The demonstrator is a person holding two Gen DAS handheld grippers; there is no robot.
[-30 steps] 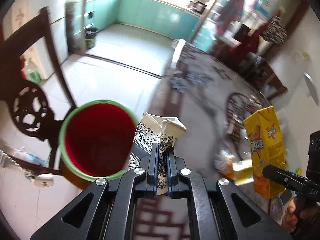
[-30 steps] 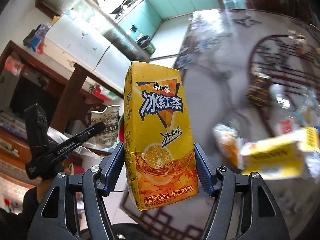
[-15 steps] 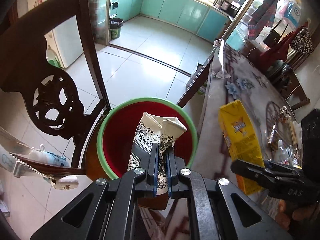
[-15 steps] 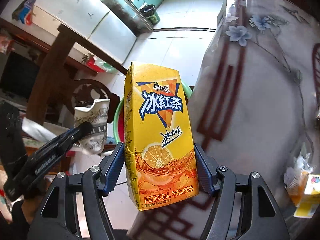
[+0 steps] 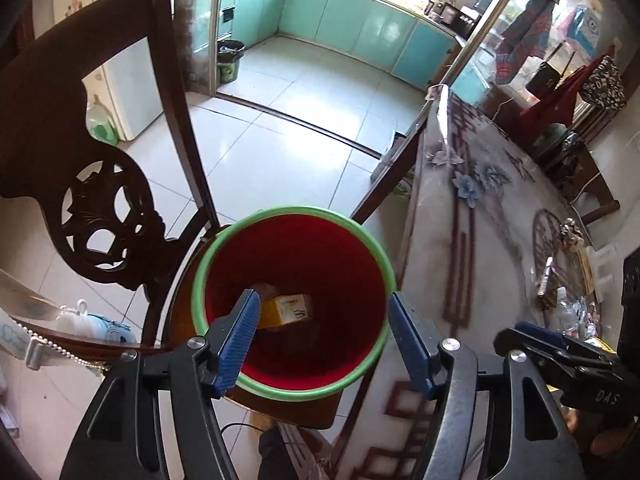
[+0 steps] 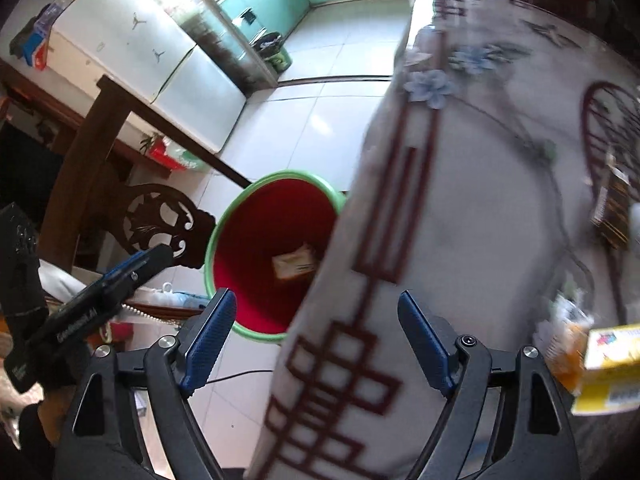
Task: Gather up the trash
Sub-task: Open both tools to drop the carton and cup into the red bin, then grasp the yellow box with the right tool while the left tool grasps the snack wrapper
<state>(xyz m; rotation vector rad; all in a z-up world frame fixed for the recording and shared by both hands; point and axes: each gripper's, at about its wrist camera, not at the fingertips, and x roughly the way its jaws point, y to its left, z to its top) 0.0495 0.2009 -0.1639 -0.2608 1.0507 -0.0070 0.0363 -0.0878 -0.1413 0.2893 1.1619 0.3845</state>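
Both tongs, left point(image 5: 320, 340) and right point(image 6: 316, 342), opening and empty; remaining yellow carton point(image 6: 608, 368) lies right of the right tongs, nearer them.

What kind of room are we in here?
Most likely a home dining area opening onto a kitchen: a cloth-covered table, a carved wooden chair, and teal kitchen cabinets through the doorway.

Bin point(image 5: 372, 256): smooth glossy plastic, red inside, green rim. Chair point(image 5: 100, 216): dark carved polished wood. Tablecloth point(image 6: 460, 208): glossy printed. Floor point(image 5: 280, 132): shiny tiles.
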